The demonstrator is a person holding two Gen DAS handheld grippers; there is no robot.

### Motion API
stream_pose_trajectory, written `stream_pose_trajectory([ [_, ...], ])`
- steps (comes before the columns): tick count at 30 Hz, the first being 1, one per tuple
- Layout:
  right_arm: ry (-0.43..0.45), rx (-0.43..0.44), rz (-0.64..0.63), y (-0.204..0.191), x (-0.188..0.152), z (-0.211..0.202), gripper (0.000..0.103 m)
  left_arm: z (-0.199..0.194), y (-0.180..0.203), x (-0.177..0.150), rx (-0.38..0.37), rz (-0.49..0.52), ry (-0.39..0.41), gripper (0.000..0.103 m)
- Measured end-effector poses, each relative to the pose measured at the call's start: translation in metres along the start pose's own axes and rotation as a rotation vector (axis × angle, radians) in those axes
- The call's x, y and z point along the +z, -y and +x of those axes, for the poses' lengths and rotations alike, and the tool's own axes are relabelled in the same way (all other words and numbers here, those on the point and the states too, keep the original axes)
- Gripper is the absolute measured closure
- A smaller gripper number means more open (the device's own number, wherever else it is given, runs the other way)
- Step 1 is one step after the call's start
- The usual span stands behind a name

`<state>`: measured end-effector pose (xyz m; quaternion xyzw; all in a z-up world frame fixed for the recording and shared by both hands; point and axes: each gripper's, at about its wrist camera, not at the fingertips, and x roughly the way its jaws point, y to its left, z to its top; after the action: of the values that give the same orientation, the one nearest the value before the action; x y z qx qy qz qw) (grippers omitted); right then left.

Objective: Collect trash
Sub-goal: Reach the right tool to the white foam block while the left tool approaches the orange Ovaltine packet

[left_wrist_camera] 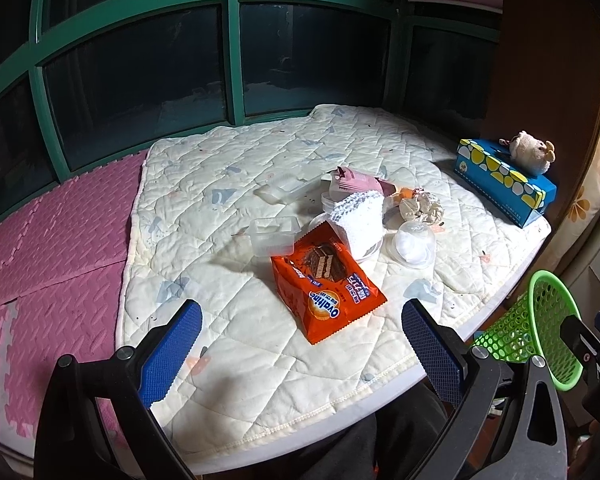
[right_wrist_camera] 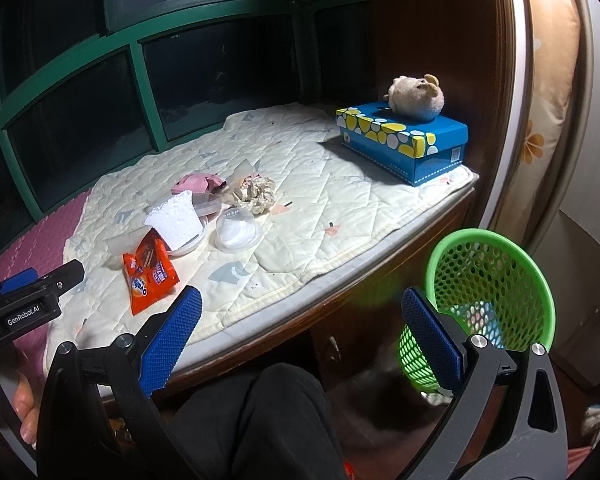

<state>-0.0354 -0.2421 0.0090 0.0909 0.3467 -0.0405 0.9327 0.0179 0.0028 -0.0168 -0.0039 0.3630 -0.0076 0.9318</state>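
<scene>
— What do we see from the left wrist?

— Our left hand-held gripper [left_wrist_camera: 302, 354] hangs over the near edge of a quilted pad [left_wrist_camera: 220, 264] on a window ledge, its blue pads spread wide with nothing between them. Just beyond lies an orange snack wrapper [left_wrist_camera: 327, 280]; we read "Ovaltine" on it, upside down to us, and the rest of the print is too small to make out. Behind it the trash clusters: a clear plastic tray [left_wrist_camera: 274, 235], a white knitted cup sleeve [left_wrist_camera: 356, 222], a clear domed lid [left_wrist_camera: 411, 245], a crumpled paper ball [left_wrist_camera: 422, 208] and a pink wrapper [left_wrist_camera: 358, 181]. At the far right a blue tissue box [left_wrist_camera: 506, 182] with yellow and white spots carries a small plush toy [left_wrist_camera: 530, 152]. A green mesh basket [left_wrist_camera: 536, 328] sits off the ledge, low right.

— And from the right wrist?

— Our right hand-held gripper [right_wrist_camera: 300, 342] is also wide apart and empty, held off the ledge's front edge above a dark trouser leg [right_wrist_camera: 268, 420]. The green mesh basket [right_wrist_camera: 496, 304] stands just beside its right finger, something pale inside. The left hand-held gripper [right_wrist_camera: 28, 296] enters at the left edge, its body marked "GenRobot.AI". The orange snack wrapper [right_wrist_camera: 150, 276] lies near it, the rest of the trash farther back on the quilted pad [right_wrist_camera: 320, 216].
</scene>
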Motion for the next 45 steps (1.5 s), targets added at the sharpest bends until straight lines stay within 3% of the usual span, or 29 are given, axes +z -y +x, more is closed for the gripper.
stream_pose_trajectory([
  [45,-0.157,0.082,-0.067,-0.036,0.032,0.108,0.004,0.080,-0.031,0.042,0.073,-0.038,-0.130,0.006],
])
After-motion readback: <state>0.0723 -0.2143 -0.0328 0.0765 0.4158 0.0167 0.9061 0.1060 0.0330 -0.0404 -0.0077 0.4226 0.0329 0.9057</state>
